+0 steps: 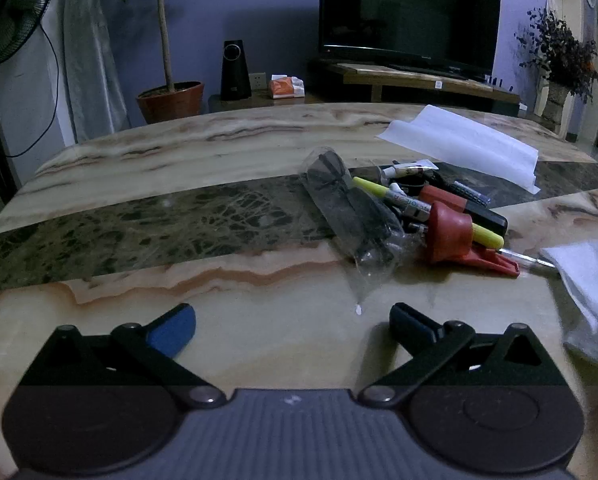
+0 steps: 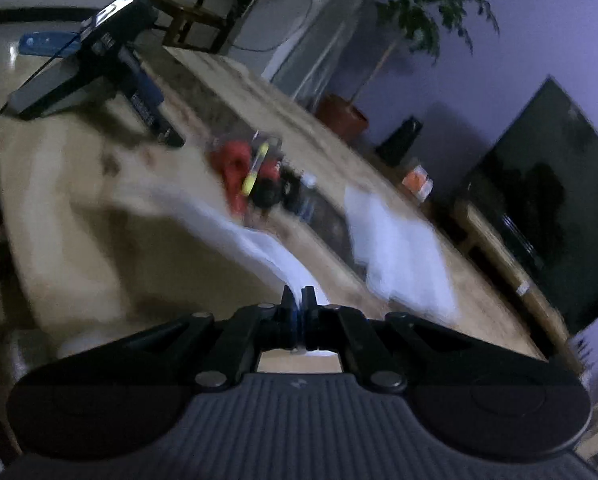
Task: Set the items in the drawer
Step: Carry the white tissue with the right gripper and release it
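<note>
Pens and small things lie in a pile point(image 1: 427, 216) on the marble desk point(image 1: 179, 160), on the dark stripe that runs across its middle. A yellow highlighter point(image 1: 487, 236) pokes out of the pile. A red rubber thing point(image 1: 449, 232) sits at the pile's near side, and a clear plastic bag point(image 1: 347, 208) with dark things in it lies at the left of the pile. A white sheet point(image 1: 463, 144) lies near the far edge of the desk.

The left gripper point(image 1: 293, 320) sits low over the near edge of the desk, jaws spread wide, with nothing between them.

The right gripper point(image 2: 297, 300) is pinched tight on a white cloth point(image 2: 259, 248). The cloth stretches from its tips toward the pile. In the left view its corner point(image 1: 587, 280) shows at the right edge of the desk. The right view is blurry.
</note>
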Demonstrator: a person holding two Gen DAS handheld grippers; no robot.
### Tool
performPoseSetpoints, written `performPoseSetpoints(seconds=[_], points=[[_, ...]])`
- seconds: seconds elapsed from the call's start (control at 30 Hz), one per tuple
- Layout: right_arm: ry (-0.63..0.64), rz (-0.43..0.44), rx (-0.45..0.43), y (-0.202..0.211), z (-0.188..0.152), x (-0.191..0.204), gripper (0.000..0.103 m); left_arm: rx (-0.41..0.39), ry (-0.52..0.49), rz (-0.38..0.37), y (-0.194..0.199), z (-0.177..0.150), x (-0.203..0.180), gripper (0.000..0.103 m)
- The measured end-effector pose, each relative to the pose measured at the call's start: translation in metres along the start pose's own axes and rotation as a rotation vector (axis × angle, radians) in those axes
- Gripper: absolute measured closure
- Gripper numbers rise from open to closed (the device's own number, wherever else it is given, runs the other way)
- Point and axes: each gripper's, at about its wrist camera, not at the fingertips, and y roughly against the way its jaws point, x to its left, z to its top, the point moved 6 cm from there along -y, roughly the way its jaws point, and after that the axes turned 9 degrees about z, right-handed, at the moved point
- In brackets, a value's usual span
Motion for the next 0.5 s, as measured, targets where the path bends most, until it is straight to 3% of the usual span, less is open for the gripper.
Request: performPoseSetpoints(seconds=[0.07, 0.1, 0.23, 0.37, 0.5], points=[[-0.036, 0.051, 0.05, -0.002, -0.023, 0.005, 0.09, 0.0, 0.0, 0.0, 0.0, 0.0, 0.0, 0.0], [-0.04, 0.036, 0.062, -0.002, -0.032, 0.007, 0.085, 0.0, 0.0, 0.0, 0.0, 0.0, 0.0, 0.0], [-0.181, 0.061, -0.005, 0.02, -0.044, -0.001, 0.062, 0.0, 0.0, 0.0, 0.0, 0.0, 0.0, 0.0], [-0.302, 0.079, -0.045, 0.035, -0.042, -0.016, 0.027, 0.0, 0.0, 0.0, 0.0, 0.0, 0.0, 0.0], [-0.345, 0.051, -0.012, 0.029, -0.048, -0.023, 0.027, 0.0, 0.0, 0.0, 0.0, 0.0, 0.0, 0.0]])
